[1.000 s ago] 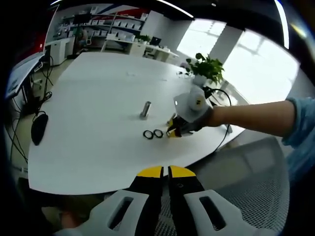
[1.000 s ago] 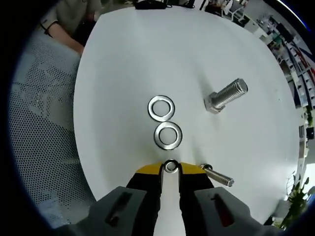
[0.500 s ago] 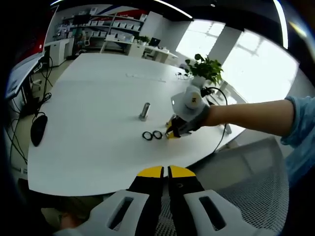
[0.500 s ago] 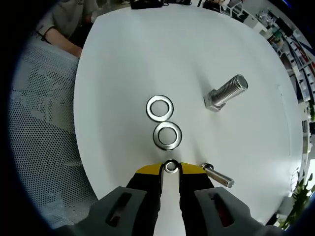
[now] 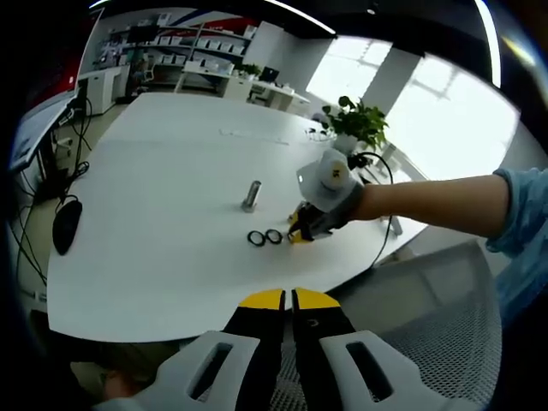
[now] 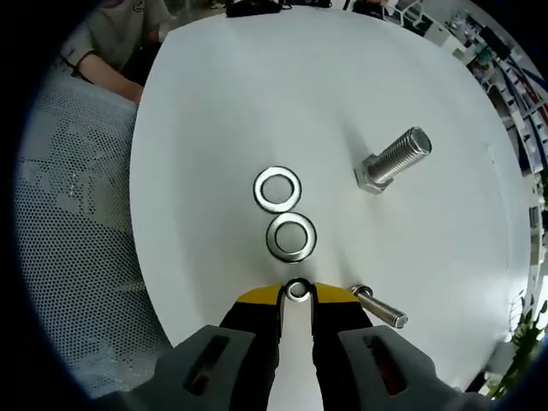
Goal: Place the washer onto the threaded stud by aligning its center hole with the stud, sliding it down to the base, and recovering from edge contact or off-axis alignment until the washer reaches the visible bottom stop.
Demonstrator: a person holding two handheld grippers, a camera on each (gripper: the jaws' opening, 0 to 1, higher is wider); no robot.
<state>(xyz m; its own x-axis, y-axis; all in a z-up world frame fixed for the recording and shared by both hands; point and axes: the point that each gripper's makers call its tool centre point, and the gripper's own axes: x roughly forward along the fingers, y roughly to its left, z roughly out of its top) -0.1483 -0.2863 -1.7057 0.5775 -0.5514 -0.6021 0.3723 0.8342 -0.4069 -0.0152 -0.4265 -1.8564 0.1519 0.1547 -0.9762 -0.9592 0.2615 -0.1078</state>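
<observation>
Nothing much is shifting: my right gripper (image 6: 297,291) is still pinching a small washer (image 6: 297,290); left gripper (image 5: 287,300) closed, empty. Off-axis approach risks catching the upright stud (image 6: 393,162) and dropping it.

No readable text, labels, brands or numbers anywhere; distant shelf signage too blurred to read.
</observation>
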